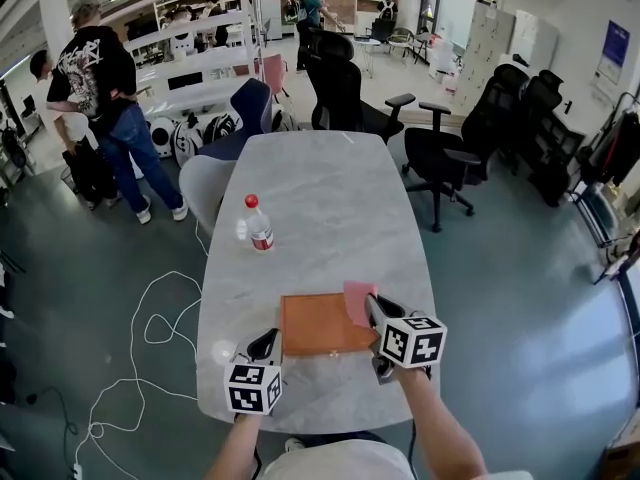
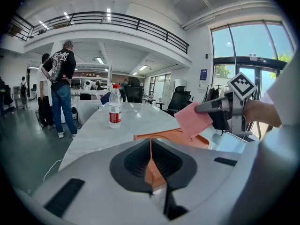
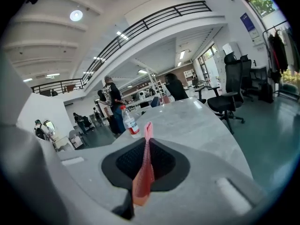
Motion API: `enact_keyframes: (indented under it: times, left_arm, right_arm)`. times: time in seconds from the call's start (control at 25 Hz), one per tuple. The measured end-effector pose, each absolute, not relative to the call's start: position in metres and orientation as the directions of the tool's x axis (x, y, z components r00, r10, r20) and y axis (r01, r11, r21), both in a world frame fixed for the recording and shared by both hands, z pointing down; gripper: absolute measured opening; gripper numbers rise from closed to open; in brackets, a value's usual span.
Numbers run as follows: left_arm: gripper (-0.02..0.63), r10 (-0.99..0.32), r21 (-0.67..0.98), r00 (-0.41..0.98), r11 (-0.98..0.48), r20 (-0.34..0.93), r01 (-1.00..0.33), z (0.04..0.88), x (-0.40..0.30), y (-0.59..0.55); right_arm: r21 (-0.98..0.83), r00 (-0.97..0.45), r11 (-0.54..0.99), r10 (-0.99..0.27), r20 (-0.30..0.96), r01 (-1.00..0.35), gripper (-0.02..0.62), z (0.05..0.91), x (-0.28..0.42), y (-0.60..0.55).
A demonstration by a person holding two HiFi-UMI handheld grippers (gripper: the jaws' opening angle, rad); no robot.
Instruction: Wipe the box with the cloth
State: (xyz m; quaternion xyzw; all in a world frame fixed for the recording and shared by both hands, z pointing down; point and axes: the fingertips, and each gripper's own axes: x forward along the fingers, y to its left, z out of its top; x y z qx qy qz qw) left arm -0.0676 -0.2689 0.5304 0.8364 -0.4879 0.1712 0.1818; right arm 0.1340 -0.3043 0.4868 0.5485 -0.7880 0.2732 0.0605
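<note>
Box (image 1: 315,325) lay flat on table (image 1: 330,198), nearer person than bottle (image 1: 258,223), long side running across table. Left gripper (image 1: 266,344) clamped box's near-left corner; only left gripper view showed orange edge between jaws. Right gripper (image 1: 373,305) pinched pink cloth (image 1: 357,298) above box's far-right corner. Right gripper view showed cloth edge-on, upright.
</note>
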Motion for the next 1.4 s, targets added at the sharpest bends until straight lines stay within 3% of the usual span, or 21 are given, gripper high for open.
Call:
enact_keyframes:
  times: [0.36, 0.84, 1.4]
  left_arm:
    - [0.015, -0.759, 0.138, 0.456, -0.447, 0.466, -0.884, 0.531, -0.082, -0.252]
    - [0.015, -0.764, 0.130, 0.424, -0.417, 0.486, -0.900, 0.537, -0.118, -0.230]
    - [0.015, -0.751, 0.123, 0.425, -0.425, 0.505, -0.897, 0.544, -0.124, -0.223]
  right_arm:
    - [-0.435, -0.521, 0.361, -0.785, 0.336, -0.825, 0.015, 0.470, 0.063, -0.285]
    - [-0.636, -0.654, 0.382, -0.710, 0.263, -0.670, 0.015, 0.488, -0.003, -0.261]
    - [-0.622, -0.575, 0.270, -0.733, 0.362, -0.735, 0.015, 0.551, 0.007, -0.257]
